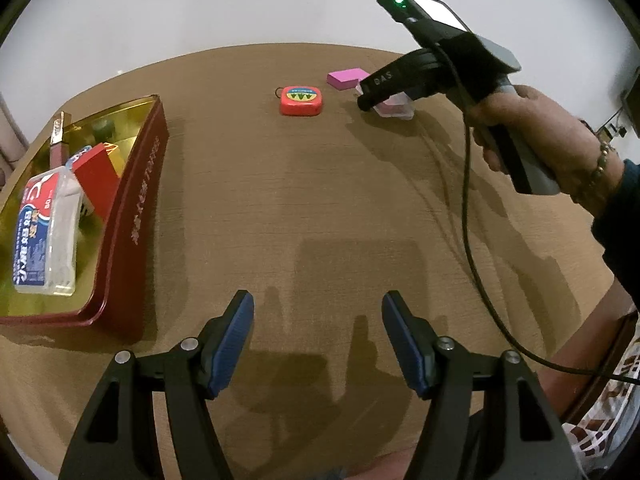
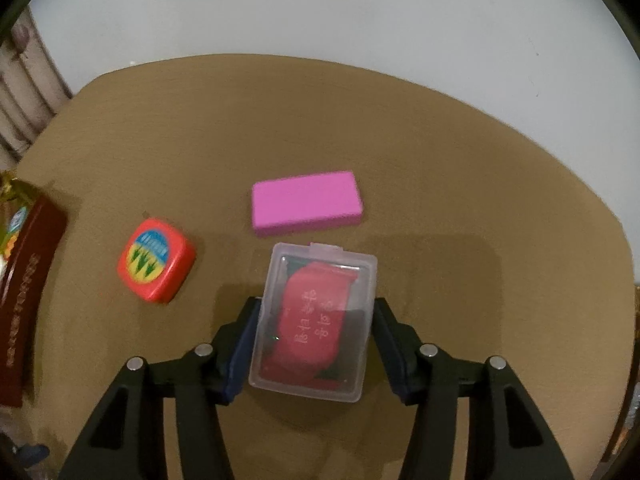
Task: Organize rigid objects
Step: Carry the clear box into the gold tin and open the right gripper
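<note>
Between the blue ribbed pads of the right tongs (image 2: 316,344) lies a clear plastic case (image 2: 316,320), a rounded rectangle with a small tab at its far edge and something red with pale lettering inside. The left pad sits against the case's side; the right pad is at the other edge, though whether it truly presses there I cannot tell. The case appears to rest on the bench (image 2: 440,200), a brown surface with a fine woven-looking grain.

Just beyond the case is a pink block (image 2: 306,203), matte, flat and brick-shaped with softened corners, lying apart from the case by a narrow strip of bench. To the left of the case sits a red tape measure (image 2: 156,266), a glossy squarish body with rounded corners and a round blue, yellow and green label on top.

Nearer the person, the left tongs (image 1: 318,338) stand spread with nothing between their blue pads, only bare bench and their shadows below. From this view the person's right hand (image 1: 532,136) grips a grey and black handle, a black cable trailing from it across the bench edge.

At the far left is a tin tray (image 1: 136,200), dark red outside with gold lettering and shiny gold inside. It holds a clear box with a red and blue label (image 1: 46,232), a red carton (image 1: 98,180) leaning against it, and a slim pinkish tube (image 1: 58,136) at the back wall.
</note>
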`<state>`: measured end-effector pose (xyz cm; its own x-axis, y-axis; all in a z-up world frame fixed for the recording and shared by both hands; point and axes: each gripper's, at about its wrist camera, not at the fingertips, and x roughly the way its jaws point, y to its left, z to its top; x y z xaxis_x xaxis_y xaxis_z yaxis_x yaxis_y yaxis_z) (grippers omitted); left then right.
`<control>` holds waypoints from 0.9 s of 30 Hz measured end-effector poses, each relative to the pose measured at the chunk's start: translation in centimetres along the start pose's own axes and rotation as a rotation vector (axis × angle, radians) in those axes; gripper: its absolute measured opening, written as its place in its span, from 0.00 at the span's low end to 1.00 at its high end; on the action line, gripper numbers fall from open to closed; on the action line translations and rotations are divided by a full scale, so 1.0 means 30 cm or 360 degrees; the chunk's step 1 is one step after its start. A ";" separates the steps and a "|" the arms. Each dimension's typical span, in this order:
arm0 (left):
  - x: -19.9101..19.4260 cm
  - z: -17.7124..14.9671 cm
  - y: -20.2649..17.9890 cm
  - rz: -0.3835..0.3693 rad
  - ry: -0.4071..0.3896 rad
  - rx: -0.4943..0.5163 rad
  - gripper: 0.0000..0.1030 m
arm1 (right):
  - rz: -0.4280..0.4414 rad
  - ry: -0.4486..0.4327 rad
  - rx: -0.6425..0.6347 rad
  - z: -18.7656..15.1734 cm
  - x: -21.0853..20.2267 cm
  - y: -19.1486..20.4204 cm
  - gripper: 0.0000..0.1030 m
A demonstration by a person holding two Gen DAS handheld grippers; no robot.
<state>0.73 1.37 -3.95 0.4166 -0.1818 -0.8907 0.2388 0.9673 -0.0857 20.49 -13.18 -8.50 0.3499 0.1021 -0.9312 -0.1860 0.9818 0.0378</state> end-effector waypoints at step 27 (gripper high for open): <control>-0.264 -0.239 0.198 0.0139 -0.0123 -0.0193 0.71 | 0.0723 0.0034 -0.0331 0.193 -0.208 0.885 0.54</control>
<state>-7.44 9.82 -0.60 0.4986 -0.1048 -0.8605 0.0932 0.9934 -0.0669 18.68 13.18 0.41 0.1726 0.5068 -0.8446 -0.4951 0.7859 0.3705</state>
